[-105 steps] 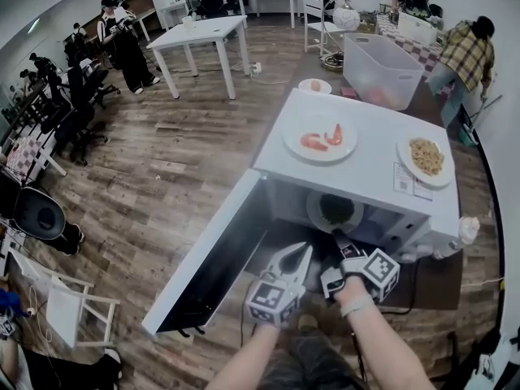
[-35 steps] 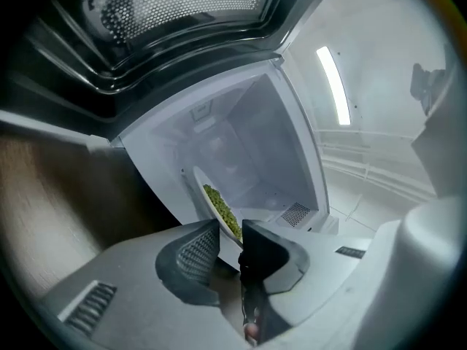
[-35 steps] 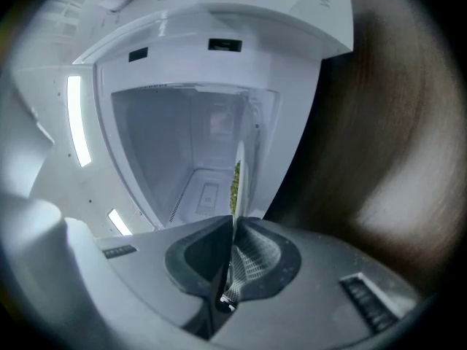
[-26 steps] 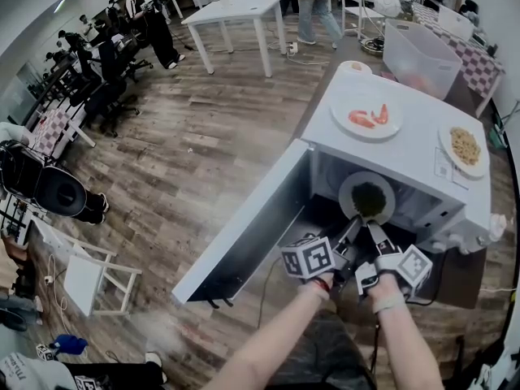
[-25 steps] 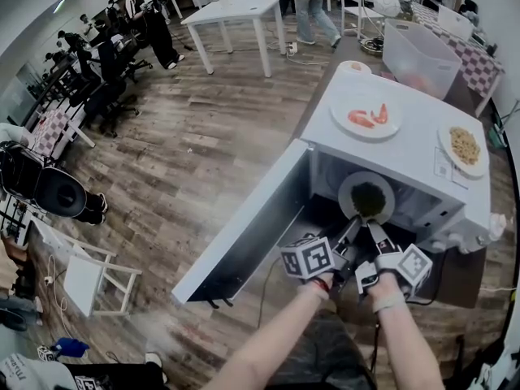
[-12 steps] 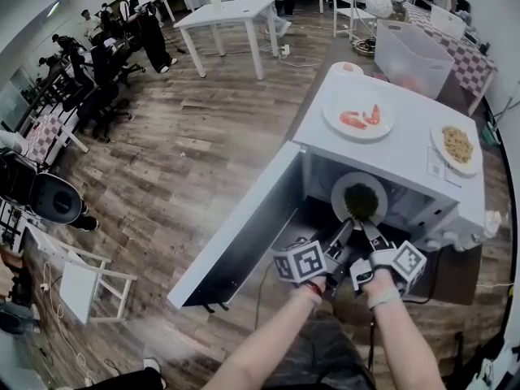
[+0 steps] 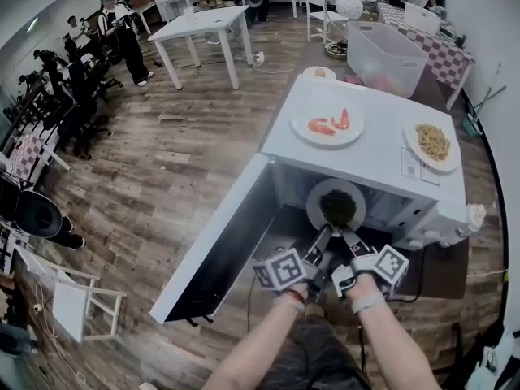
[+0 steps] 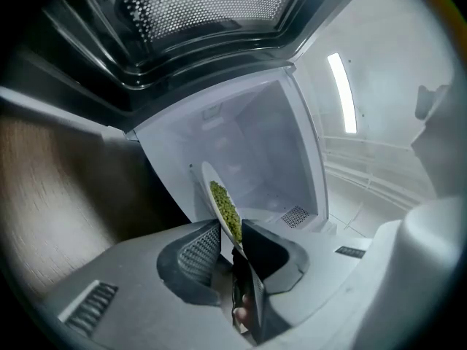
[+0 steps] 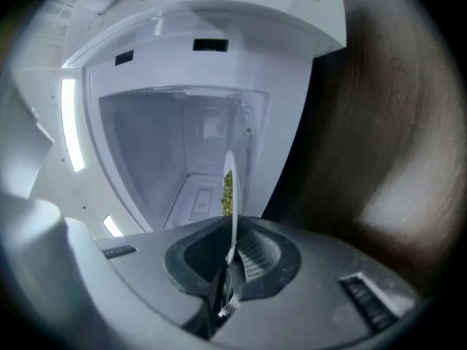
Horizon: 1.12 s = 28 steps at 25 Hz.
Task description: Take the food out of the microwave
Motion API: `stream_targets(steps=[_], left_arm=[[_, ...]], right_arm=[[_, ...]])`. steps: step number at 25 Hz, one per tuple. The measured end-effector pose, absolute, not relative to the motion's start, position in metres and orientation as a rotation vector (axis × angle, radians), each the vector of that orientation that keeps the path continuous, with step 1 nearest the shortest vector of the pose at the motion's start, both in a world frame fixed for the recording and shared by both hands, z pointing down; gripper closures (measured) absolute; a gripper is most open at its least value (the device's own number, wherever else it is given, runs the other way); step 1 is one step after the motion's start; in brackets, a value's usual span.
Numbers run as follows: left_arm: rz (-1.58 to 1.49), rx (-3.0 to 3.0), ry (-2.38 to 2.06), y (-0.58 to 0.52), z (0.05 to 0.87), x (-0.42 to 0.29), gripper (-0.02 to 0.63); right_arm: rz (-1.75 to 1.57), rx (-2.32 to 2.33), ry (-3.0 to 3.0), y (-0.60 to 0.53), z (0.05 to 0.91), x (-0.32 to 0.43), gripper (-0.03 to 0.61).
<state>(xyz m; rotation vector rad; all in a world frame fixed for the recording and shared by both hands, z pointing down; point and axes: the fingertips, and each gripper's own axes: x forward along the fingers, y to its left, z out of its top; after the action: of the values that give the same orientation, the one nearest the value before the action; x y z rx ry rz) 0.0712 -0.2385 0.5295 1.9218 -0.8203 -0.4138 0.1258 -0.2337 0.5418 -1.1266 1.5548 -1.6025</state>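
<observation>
A white plate of green food sits in the mouth of the open white microwave. Both grippers meet at its near rim. My left gripper has the rim between its jaws; they have just been opening a little, but the pads still hug the plate. My right gripper has just been closing and pinches the thin rim edge-on. Both gripper views show the left gripper and the right gripper facing the white cavity.
The microwave door hangs open to the left. On top stand a plate of shrimp and a plate of noodles. A clear plastic bin sits behind. A white table and several people are farther back.
Since the oldest frame my left gripper has come up to the plate beside the right one. Over the last second both hands stay at the rim; only the head view has shifted.
</observation>
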Motion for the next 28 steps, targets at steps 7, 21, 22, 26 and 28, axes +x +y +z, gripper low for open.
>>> stream_targets(steps=[7,21,22,26,28], left_arm=[[-0.406,1.915,-0.824,-0.24,0.53,0.075,0.494],[-0.429,1.877,-0.853,-0.243,0.531,0.074,0.552],[-0.429,1.876,-0.854,-0.243,0.531,0.073,0.552],[-0.436,1.873,-0.859,-0.243,0.529,0.067,0.552],[-0.438,1.868,-0.861,-0.243,0.53,0.066,0.552]], right_arm=[[-1.588,-1.157,1.572,-0.231,0.543,0.127,0.557],[-1.559,-1.223,1.632,-0.233,0.543,0.128,0.551],[-1.561,-1.22,1.63,-0.233,0.543,0.127,0.551],[-1.57,-1.212,1.633,-0.233,0.543,0.122,0.549],[-1.573,-1.208,1.634,-0.234,0.543,0.12,0.549]])
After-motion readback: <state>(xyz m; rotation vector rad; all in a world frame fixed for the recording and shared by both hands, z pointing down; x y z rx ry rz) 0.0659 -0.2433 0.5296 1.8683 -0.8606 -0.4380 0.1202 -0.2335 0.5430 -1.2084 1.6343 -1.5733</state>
